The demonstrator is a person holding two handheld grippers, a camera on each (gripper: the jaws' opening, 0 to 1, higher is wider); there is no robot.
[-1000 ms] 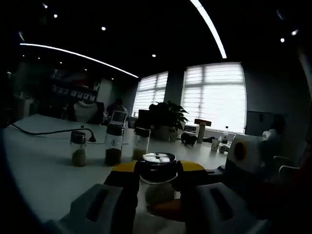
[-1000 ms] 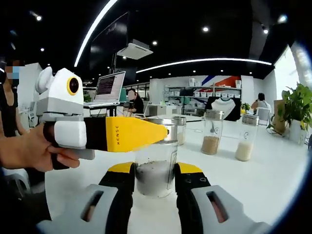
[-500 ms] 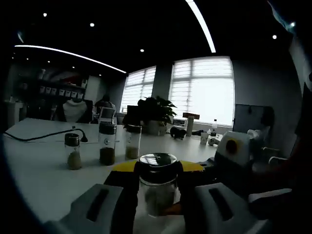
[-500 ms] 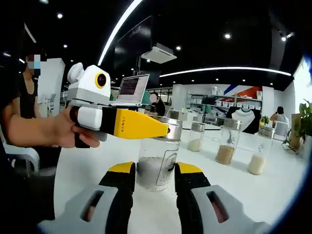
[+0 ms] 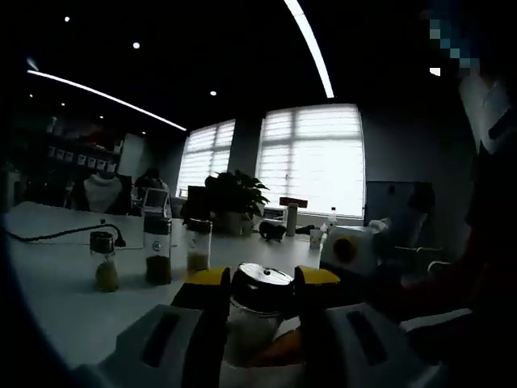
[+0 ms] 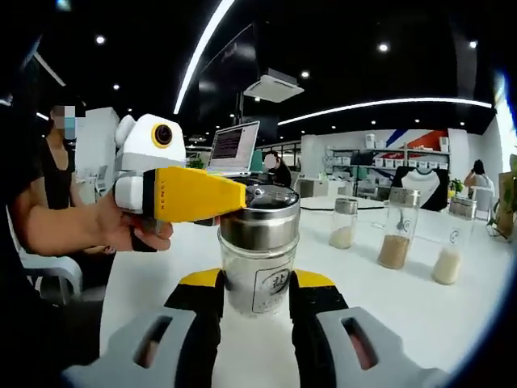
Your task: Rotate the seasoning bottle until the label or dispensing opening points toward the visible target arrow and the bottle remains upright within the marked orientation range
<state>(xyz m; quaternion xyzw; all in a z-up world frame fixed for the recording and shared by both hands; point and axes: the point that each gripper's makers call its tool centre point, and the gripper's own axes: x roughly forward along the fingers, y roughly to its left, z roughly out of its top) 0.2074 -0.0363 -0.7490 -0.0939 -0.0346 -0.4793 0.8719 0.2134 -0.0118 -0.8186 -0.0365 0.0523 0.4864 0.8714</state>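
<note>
Between the right gripper (image 6: 255,301) jaws, closed narrow against its glass sides, stands the seasoning bottle (image 6: 258,263), upright on the white bench (image 6: 452,315), label facing the camera. Left gripper (image 6: 194,194) yellow jaws pinch its steel cap (image 6: 260,218); in left gripper view the bottle (image 5: 252,311) sits clamped between them (image 5: 257,301). Three more jars (image 6: 394,241) stand well apart behind. One laptop (image 6: 236,149).
</note>
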